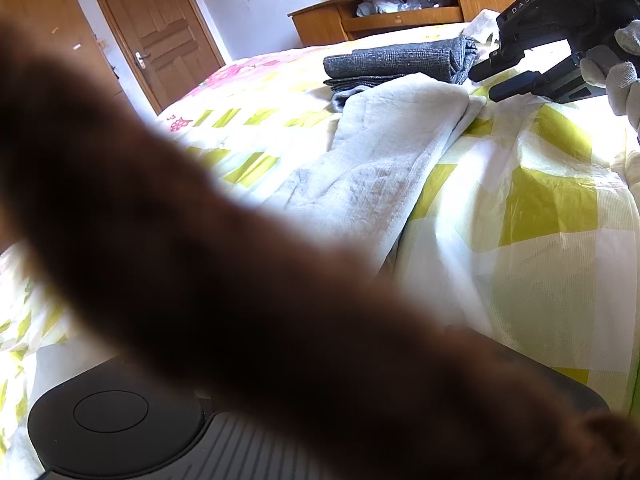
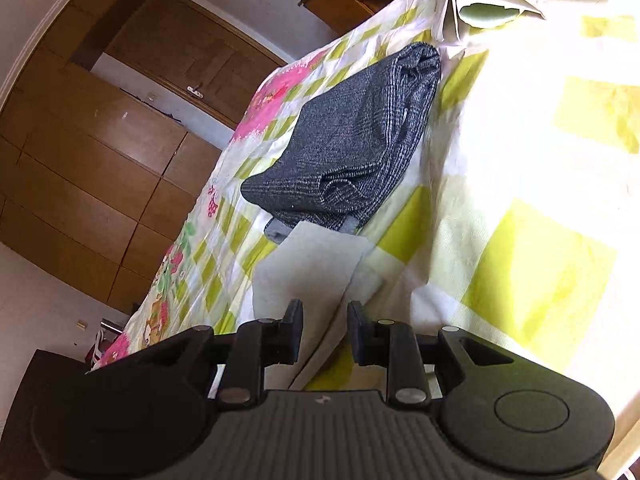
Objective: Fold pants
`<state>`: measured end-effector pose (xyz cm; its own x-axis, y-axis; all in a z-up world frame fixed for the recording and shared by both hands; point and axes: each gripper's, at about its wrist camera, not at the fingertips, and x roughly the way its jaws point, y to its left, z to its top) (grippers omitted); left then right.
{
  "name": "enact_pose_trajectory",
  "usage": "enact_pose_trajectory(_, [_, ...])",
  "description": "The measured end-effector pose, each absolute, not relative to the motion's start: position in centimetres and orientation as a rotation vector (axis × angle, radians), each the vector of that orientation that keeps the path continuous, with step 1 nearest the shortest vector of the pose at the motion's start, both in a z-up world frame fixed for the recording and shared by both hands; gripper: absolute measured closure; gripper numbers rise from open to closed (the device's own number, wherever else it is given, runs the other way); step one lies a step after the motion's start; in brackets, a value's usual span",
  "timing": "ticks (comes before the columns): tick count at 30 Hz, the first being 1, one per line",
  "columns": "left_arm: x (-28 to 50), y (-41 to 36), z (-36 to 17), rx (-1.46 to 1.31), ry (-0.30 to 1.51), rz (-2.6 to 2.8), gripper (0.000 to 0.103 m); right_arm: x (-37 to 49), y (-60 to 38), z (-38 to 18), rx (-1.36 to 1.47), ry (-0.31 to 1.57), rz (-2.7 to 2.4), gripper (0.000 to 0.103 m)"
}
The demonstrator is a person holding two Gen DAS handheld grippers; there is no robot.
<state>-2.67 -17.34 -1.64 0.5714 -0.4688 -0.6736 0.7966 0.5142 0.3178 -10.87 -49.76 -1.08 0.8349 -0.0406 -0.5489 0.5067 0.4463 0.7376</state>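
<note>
Brown blur (image 1: 240, 280) hid my left gripper; I couldn't tell its state. Right gripper (image 2: 324, 320) stood parted, gripping nothing, over white pants (image 2: 312, 272).

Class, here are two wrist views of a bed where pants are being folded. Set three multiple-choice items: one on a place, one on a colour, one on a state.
1. Where does the dark grey garment lie?
A. On the floor
B. On the bed cover, just beyond the pale pants
C. On the wooden shelf

2. What colour are the squares on the white bed cover?
A. Blue
B. Black
C. Yellow-green

3. In what state is the dark grey garment?
A. Folded into a compact bundle
B. Spread out flat at full length
C. Hanging from the door

Answers:
1 B, as both views show it resting on the cover at the far end of the pale pants.
2 C, as yellow-green checks cover the bedding in both views.
3 A, as stacked layers show along its edge.
</note>
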Motion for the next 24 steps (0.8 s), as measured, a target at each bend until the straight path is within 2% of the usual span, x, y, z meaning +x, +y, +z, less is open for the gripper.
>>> enact_pose_trajectory(6, [-2.6, -17.2, -1.6, 0.651, 0.558, -0.811, 0.069, -8.4, -49.6, -1.9, 1.082, 0.596, -0.386, 0.055])
enact_pose_trajectory(12, [-2.4, -16.7, -1.6, 0.619, 0.561, -0.811, 0.068, -7.3, -49.4, -2.5, 1.132, 0.565, -0.400, 0.049])
enact_pose_trajectory(13, [-2.4, -16.6, -1.5, 0.610, 0.564, -0.811, 0.067, -7.3, -49.4, -2.5, 1.150, 0.545, -0.395, 0.053])
enact_pose_trajectory(14, [-2.3, -16.5, -1.5, 0.603, 0.566, -0.810, 0.067, -7.3, -49.2, -2.3, 1.170, 0.513, -0.393, 0.061])
enact_pose_trajectory(15, [-2.2, -16.4, -1.4, 0.597, 0.565, -0.809, 0.067, -7.2, -49.1, -2.1, 1.180, 0.489, -0.371, 0.081])
enact_pose_trajectory(19, [-2.3, -15.9, -0.6, 0.570, 0.551, -0.801, 0.066, -7.8, -49.4, 0.6, 1.161, 0.341, -0.318, 0.082])
enact_pose_trajectory(20, [-2.4, -15.8, -0.4, 0.558, 0.545, -0.801, 0.062, -8.2, -49.5, 1.3, 1.133, 0.312, -0.323, 0.082])
enact_pose_trajectory(22, [-2.3, -16.0, -0.2, 0.547, 0.546, -0.805, 0.054, -8.5, -49.8, 1.4, 1.077, 0.325, -0.356, 0.083])
enact_pose_trajectory(24, [-2.1, -16.8, -1.1, 0.578, 0.594, -0.823, 0.053, -8.0, -50.6, -0.4, 1.098, 0.429, -0.402, 0.082])
